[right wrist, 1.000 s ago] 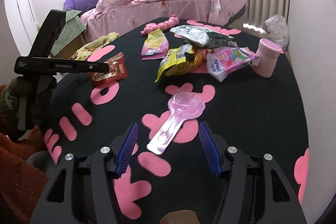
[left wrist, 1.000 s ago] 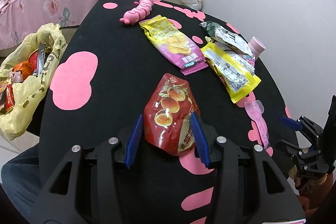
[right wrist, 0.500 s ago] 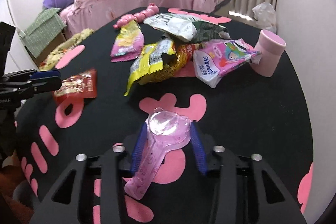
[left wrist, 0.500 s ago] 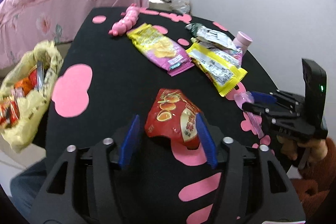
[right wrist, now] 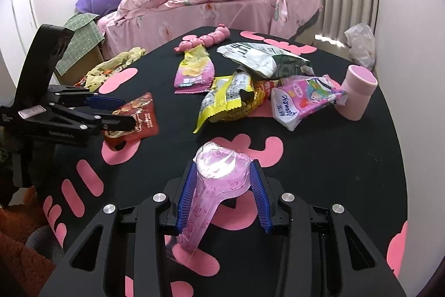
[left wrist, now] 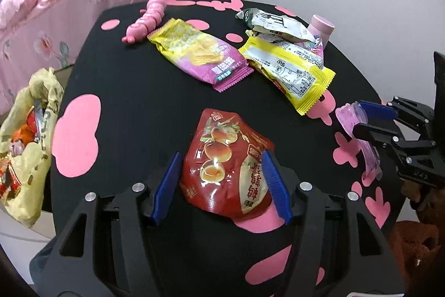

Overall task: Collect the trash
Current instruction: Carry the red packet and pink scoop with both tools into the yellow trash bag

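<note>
My left gripper (left wrist: pixel 221 176) is shut on a red snack packet (left wrist: pixel 228 166), its blue pads pressing both sides of the crumpled packet just above the black table (left wrist: pixel 139 91). It also shows in the right wrist view (right wrist: pixel 133 116). My right gripper (right wrist: pixel 222 191) is shut on a clear pink plastic blister pack (right wrist: pixel 217 174), lifted slightly off the table; it also shows in the left wrist view (left wrist: pixel 358 127). More wrappers lie ahead: a yellow-purple chip bag (left wrist: pixel 197 52), a yellow packet (left wrist: pixel 292 71), a grey-white bag (right wrist: pixel 264 60) and a pink tissue pack (right wrist: pixel 303 99).
A yellow trash bag (left wrist: pixel 25 144) with wrappers inside hangs off the table's left edge. A pink caterpillar toy (left wrist: pixel 144 21) and a pink cup (right wrist: pixel 358 93) stand on the table. A pink-covered bed (right wrist: pixel 217 2) lies beyond.
My right gripper moved forward and closed on the pink blister pack, then raised it. My left gripper has stayed closed on the red packet, lifting and tilting it slightly.
</note>
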`<move>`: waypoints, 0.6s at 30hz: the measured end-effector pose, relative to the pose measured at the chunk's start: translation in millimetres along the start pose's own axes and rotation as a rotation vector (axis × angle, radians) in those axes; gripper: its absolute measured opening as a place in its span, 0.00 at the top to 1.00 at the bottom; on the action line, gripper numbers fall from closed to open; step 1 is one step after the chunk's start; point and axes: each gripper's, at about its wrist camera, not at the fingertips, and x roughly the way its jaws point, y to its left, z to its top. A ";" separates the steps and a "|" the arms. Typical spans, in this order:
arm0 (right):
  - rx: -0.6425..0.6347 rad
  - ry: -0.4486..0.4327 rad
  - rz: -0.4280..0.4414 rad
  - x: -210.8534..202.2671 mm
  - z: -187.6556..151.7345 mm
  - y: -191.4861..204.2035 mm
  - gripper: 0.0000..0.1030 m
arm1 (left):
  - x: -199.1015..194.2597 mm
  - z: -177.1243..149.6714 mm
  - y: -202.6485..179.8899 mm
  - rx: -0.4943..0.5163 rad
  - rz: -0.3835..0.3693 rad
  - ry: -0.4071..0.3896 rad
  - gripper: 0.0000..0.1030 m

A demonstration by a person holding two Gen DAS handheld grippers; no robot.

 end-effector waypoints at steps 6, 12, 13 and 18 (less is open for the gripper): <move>-0.011 -0.012 0.004 -1.7 0.9 4.7 0.63 | -4.5 -7.0 -9.5 0.016 -0.039 0.001 0.61; -0.029 -0.044 -0.001 -11.0 7.8 8.4 0.63 | -16.9 -9.3 -10.0 -0.013 -0.051 -0.026 0.71; -0.033 -0.051 -0.002 -13.2 9.3 9.7 0.63 | -21.5 -8.7 -8.5 -0.021 -0.051 -0.038 0.71; -0.067 -0.100 -0.010 -24.4 24.4 16.4 0.63 | -47.0 -4.0 -2.1 -0.042 -0.041 -0.106 0.71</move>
